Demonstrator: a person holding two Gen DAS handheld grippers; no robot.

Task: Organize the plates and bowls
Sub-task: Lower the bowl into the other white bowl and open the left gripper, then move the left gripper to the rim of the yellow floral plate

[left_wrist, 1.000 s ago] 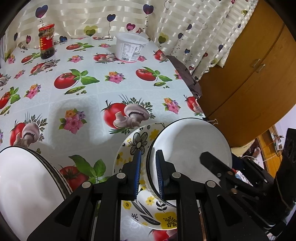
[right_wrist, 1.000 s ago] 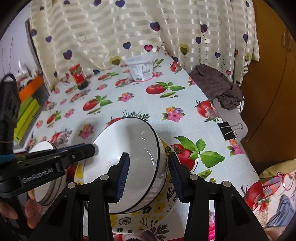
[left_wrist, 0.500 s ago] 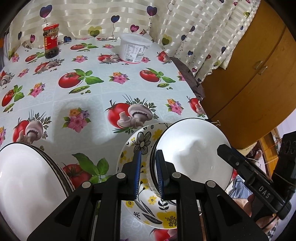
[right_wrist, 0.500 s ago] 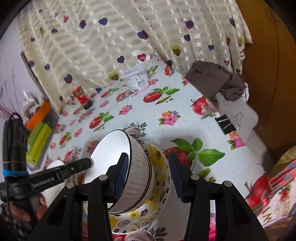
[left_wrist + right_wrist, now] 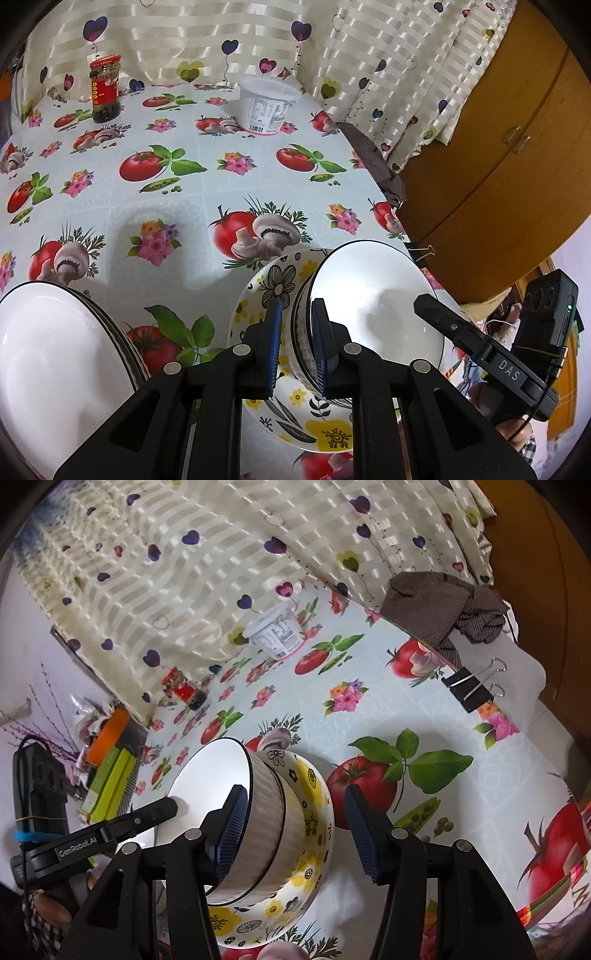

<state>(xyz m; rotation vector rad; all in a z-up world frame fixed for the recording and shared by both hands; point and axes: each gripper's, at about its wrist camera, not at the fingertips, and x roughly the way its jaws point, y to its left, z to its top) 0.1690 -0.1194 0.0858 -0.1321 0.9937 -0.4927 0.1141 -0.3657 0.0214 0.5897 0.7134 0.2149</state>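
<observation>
A white ribbed bowl (image 5: 373,310) with a dark rim sits inside a yellow-flowered bowl (image 5: 273,284) near the table's right edge. My left gripper (image 5: 295,339) is shut on the white bowl's near rim. In the right wrist view the white bowl (image 5: 258,812) is tilted up out of the flowered bowl (image 5: 310,834). My right gripper (image 5: 291,827) is open and straddles both bowls without gripping. A stack of white dark-rimmed plates (image 5: 55,362) lies at the lower left.
A white plastic tub (image 5: 266,107) and a red-lidded jar (image 5: 105,88) stand at the back by the curtain. A brown cloth (image 5: 443,605) and a binder clip (image 5: 472,686) lie on the table's right edge. A wooden cabinet (image 5: 498,155) stands beyond.
The white bowl has tipped up out of the flowered bowl in my left gripper. My right gripper has rolled and pulled back a little, staying open.
</observation>
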